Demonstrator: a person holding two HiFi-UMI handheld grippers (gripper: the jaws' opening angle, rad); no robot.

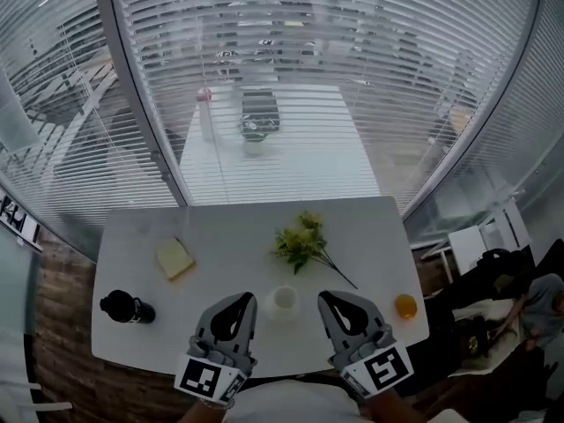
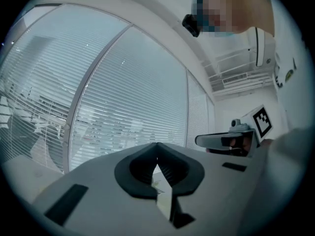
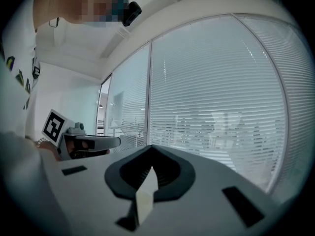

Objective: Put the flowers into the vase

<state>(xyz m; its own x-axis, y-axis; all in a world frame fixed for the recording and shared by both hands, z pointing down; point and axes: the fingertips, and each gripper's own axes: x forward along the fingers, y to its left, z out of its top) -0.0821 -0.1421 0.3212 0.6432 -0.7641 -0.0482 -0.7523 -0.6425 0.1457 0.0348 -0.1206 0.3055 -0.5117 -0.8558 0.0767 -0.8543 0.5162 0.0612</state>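
A bunch of yellow-green flowers (image 1: 302, 240) lies on the white table (image 1: 229, 227), stems pointing toward the right front. A small white vase (image 1: 283, 302) stands near the front edge, between my two grippers. My left gripper (image 1: 249, 297) is just left of the vase, shut and empty. On the vase's right, my right gripper (image 1: 323, 296) is also shut with nothing in it. In the left gripper view the jaws (image 2: 157, 144) meet at the tip, with the right gripper (image 2: 225, 140) beside them. The right gripper view shows its closed jaws (image 3: 150, 146) and the left gripper (image 3: 91, 142).
A yellow sponge-like block (image 1: 174, 258) lies on the table's left part. A black bottle (image 1: 126, 307) lies at the front left, and a small orange object (image 1: 405, 306) sits at the front right. Glass walls with blinds (image 1: 291, 77) rise behind the table.
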